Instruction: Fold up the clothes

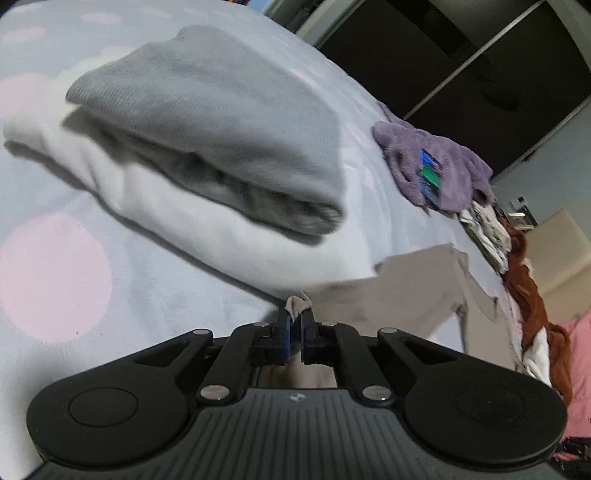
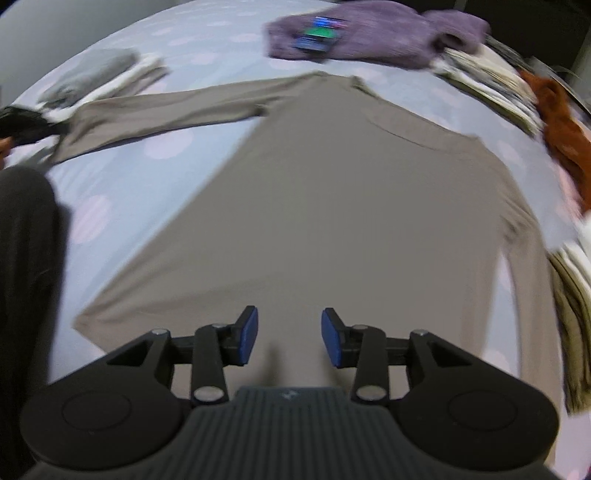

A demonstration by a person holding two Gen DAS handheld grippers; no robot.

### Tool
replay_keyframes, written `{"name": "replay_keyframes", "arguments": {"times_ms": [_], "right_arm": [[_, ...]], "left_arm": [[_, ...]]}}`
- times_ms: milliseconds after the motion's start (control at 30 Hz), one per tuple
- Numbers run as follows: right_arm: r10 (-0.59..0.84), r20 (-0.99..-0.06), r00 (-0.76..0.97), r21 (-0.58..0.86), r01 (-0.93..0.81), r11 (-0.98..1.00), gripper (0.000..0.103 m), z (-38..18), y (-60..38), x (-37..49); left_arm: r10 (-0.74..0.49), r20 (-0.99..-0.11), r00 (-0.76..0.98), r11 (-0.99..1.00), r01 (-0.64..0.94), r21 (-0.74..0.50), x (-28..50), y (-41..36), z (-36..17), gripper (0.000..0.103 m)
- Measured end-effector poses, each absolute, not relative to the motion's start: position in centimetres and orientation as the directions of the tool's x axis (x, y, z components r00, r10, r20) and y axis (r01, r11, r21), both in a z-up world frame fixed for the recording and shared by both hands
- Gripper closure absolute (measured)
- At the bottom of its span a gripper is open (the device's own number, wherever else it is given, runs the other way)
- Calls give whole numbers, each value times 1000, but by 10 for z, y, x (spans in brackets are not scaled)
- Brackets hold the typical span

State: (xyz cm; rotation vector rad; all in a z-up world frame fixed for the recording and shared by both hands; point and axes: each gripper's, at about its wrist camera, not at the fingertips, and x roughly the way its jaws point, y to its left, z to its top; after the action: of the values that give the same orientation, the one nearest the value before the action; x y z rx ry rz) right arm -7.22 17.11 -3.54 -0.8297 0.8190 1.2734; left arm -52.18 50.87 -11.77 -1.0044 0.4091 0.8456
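At the far left of the right-hand view my left gripper [image 2: 20, 123] shows only as a dark blur at the end of the shirt's sleeve [image 2: 159, 110]; its own camera shows its jaws nearly closed on a small tuft of tan cloth, the sleeve cuff [image 1: 298, 304]. Behind it, upper left, sit a folded grey top [image 1: 207, 122] on a folded white one [image 1: 207, 236]. The tan long-sleeved shirt [image 2: 332, 206] lies spread flat across the dotted bedsheet [image 2: 122, 173], filling the middle of the frame, collar toward the top. My right gripper [image 2: 289, 338] hangs over its lower body with jaws wide and nothing between them. I judge the thin pinch on the cuff could slip, or a pull on that sleeve could drag and wrinkle the flat body, since nothing pins it. Upper right, a purple fleece [image 2: 373, 35] and a heap of other clothes [image 2: 554, 122] crowd the shirt's right sleeve, which could snag. Blur smears the edges; the hem is hidden beneath my right gripper.
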Motion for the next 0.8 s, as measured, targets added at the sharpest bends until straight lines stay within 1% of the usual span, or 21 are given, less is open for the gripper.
{"name": "replay_keyframes", "arguments": {"times_ms": [133, 233, 333, 400, 467, 533, 567, 667, 800], "right_arm": [[472, -868, 153, -62, -977, 203, 61, -32, 153, -46], [506, -850, 150, -38, -974, 224, 62, -30, 150, -44], [586, -804, 98, 20, -981, 191, 62, -21, 159, -62], [655, -754, 58, 67, -984, 165, 62, -13, 172, -88], [713, -701, 39, 77, -989, 130, 59, -5, 188, -117], [764, -642, 66, 37, -992, 117, 49, 1, 204, -154], [787, -612, 78, 18, -994, 112, 48, 4, 212, -172], [813, -581, 35, 38, -997, 70, 48, 3, 234, -219], [824, -564, 62, 24, -995, 92, 48, 4, 252, -247]], "left_arm": [[422, -610, 671, 286, -737, -613, -517, 501, -88, 100], [402, -571, 716, 303, -693, -654, -501, 500, -58, 100], [365, -567, 739, 324, -671, -667, -463, 497, -30, 100], [339, -567, 751, 336, -659, -673, -437, 494, -12, 100], [313, -566, 762, 349, -647, -678, -410, 491, 6, 100], [299, -576, 761, 343, -649, -679, -389, 486, 13, 100], [296, -583, 757, 339, -653, -677, -380, 483, 15, 100], [280, -593, 755, 337, -655, -676, -358, 471, 18, 100], [261, -610, 748, 349, -663, -662, -336, 456, 20, 100]]}}
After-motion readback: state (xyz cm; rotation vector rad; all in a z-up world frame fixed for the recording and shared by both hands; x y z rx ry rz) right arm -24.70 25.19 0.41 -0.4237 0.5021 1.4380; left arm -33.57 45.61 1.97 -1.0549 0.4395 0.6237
